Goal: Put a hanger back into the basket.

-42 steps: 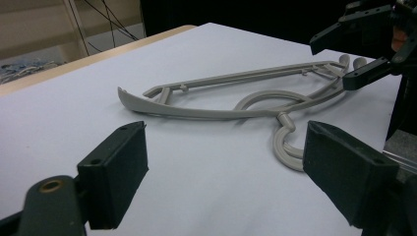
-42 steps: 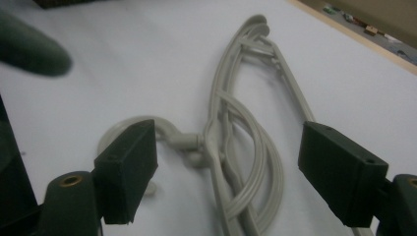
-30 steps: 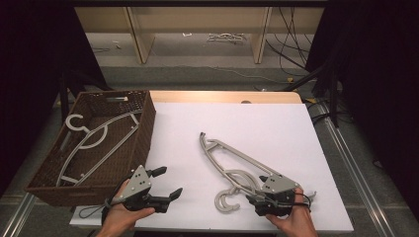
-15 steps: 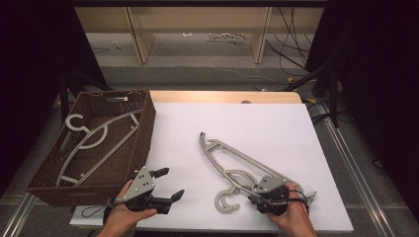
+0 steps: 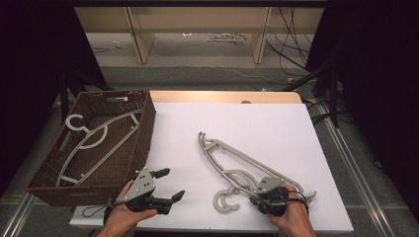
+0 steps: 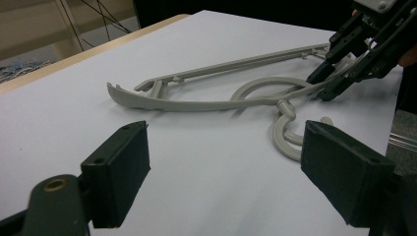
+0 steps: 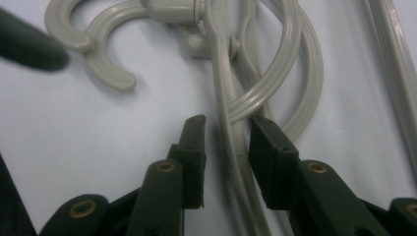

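Looking down, high view: a grey plastic hanger (image 5: pixel 237 163) is seen flat on the white table (image 5: pixel 276 128), its hook toward the near edge, where it can be reached from the person's side.
Right gripper (image 5: pixel 262 198), high view: it is set low over the hanger's near end, beside the hook, so that a bar can be taken there.
Left gripper (image 5: pixel 168 185), high view: it is held just off the table, well apart from the hanger, jaws spread wide and pointed toward it, judged to be kept ready to help.
Basket (image 5: pixel 143 133), high view: a wicker basket stands at the table's left with another hanger (image 5: pixel 94 138) laid inside, so it is judged to be the place for hangers.
Left gripper view: the wide jaws frame bare table; the hanger lies beyond them, untouched.
Right gripper view: the jaws are narrowed on either side of one thin bar of the hanger, a small gap being left on each side, so nothing is gripped yet.
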Action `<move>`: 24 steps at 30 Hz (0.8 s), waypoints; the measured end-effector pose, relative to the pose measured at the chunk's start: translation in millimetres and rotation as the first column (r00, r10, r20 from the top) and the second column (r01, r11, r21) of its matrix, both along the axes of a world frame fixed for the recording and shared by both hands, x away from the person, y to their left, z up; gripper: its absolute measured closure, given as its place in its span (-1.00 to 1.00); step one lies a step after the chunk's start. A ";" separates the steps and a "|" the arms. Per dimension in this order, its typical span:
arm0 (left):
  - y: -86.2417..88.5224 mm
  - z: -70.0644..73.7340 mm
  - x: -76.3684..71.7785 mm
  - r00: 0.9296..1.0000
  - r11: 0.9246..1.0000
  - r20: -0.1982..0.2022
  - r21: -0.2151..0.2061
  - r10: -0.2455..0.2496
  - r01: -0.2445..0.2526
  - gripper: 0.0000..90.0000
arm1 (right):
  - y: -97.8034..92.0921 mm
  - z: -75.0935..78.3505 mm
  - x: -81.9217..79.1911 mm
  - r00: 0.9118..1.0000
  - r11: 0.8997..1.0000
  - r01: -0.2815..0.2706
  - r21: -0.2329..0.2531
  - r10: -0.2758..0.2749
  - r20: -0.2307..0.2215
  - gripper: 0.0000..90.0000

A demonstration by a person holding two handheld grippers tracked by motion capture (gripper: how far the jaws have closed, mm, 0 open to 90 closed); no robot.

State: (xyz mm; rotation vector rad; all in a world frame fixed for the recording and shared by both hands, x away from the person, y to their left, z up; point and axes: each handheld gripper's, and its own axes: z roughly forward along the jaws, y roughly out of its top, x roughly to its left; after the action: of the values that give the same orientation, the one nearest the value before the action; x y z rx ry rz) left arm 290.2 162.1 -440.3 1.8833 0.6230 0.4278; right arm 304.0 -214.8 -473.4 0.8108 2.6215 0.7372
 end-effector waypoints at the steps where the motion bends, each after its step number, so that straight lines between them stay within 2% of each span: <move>1: 0.2 0.3 0.1 1.000 1.000 0.006 0.012 -0.003 0.003 -0.58 | -0.5 0.3 0.9 1.000 1.000 -0.001 0.001 0.001 -0.002 0.51; 6: -1.2 -0.5 1.6 1.000 1.000 0.007 0.023 -0.013 0.013 -0.58 | 0.8 -0.7 3.4 1.000 1.000 0.006 0.007 -0.006 -0.004 0.63; 7: -2.0 -0.6 1.8 1.000 1.000 0.005 0.026 -0.009 0.009 -0.58 | 0.7 0.9 3.8 0.999 1.000 -0.002 0.006 0.002 -0.032 0.69; 8: -3.2 -0.7 2.5 1.000 1.000 0.010 0.026 -0.014 0.014 -0.57 | 1.1 0.9 4.3 0.999 1.000 -0.009 0.008 0.009 -0.036 0.72; 10: -6.4 -1.1 4.4 0.999 0.998 0.030 0.053 -0.033 0.031 -0.50 | 2.0 0.4 4.1 1.000 1.000 -0.018 0.004 0.019 -0.022 0.74; 11: -8.3 -0.9 5.9 0.998 0.996 0.055 0.078 -0.039 0.034 -0.46 | 3.1 0.6 3.4 1.000 1.000 -0.021 -0.001 0.021 -0.017 0.76; 12: -10.5 -0.6 7.3 0.997 0.995 0.070 0.092 -0.045 0.039 -0.47 | 5.0 1.8 2.2 0.999 0.999 -0.050 -0.019 0.050 -0.004 0.78; 14: -15.3 -1.3 9.9 0.997 0.995 0.068 0.089 -0.048 0.042 -0.47 | 5.4 4.1 1.5 0.998 0.997 -0.067 -0.029 0.067 -0.010 0.79; 15: -19.9 -2.0 14.8 0.994 0.993 0.094 0.110 -0.060 0.049 -0.45 | 7.6 7.2 -1.1 0.995 0.995 -0.096 -0.034 0.096 0.005 0.81; 16: -19.9 -2.0 14.8 0.994 0.993 0.094 0.110 -0.060 0.049 -0.44 | 7.6 7.2 -1.1 0.995 0.995 -0.096 -0.034 0.096 0.005 0.81; 17: -23.8 -2.6 17.9 0.993 0.991 0.096 0.125 -0.065 0.053 -0.44 | 8.7 7.5 -2.0 0.994 0.994 -0.100 -0.038 0.101 0.033 0.82; 19: -31.7 -4.0 23.4 0.992 0.989 0.097 0.137 -0.076 0.063 -0.42 | 10.2 10.8 -4.9 0.991 0.991 -0.125 -0.050 0.127 0.049 0.82; 21: -39.5 -4.4 30.1 0.989 0.982 0.111 0.167 -0.102 0.082 -0.39 | 10.5 12.4 -6.4 0.987 0.988 -0.143 -0.055 0.147 0.062 0.82; 22: -45.7 -4.6 35.4 0.985 0.978 0.126 0.191 -0.114 0.088 -0.38 | 9.9 15.2 -6.9 0.983 0.986 -0.151 -0.068 0.157 0.093 0.82; 24: -48.8 -4.8 38.3 0.985 0.976 0.132 0.202 -0.116 0.088 -0.37 | 9.3 17.1 -7.0 0.982 0.985 -0.154 -0.075 0.161 0.099 0.82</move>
State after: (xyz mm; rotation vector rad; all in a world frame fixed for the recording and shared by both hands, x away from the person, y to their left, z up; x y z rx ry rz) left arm 328.4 113.3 -445.1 2.0394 0.3981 0.5685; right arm 297.0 -205.5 -456.4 0.5355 2.6219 0.7080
